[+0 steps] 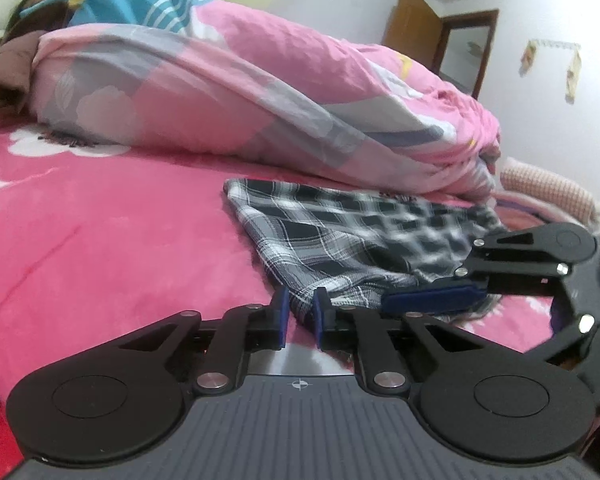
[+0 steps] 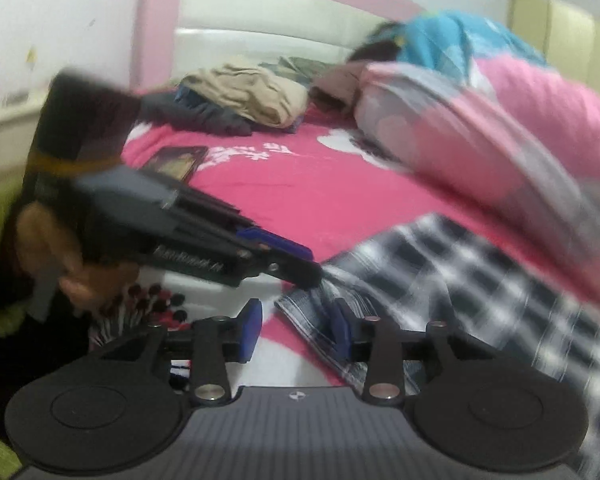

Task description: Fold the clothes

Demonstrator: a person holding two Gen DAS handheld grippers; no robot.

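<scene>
**Both tongs at the near hem of the plaid piece**

My left tongs (image 1: 300, 312) sit low at the near edge of the plaid garment (image 1: 340, 236), blue pads spread w/ a gap, the cloth's near corner poking between them, not yet pinched as far as I can see. My right tongs (image 2: 296, 326) are spread too; the hem lies by the right-hand pad, motion blur, so can't tell if it touches. In the left view they come in sideways at the same hem, just beside mine.

The garment lies fairly flat on the pink bed (image 1: 100, 220), roughly a wedge, already doubled or just spread – can't say.

Step, I'd judge: taking hold of the near edge w/ both tongs. Next needs both to close on cloth only, not the bed cover.

Beyond: rolled pink quilt (image 1: 260, 92), pile of clothes (image 2: 240, 96) by the headboard.
</scene>
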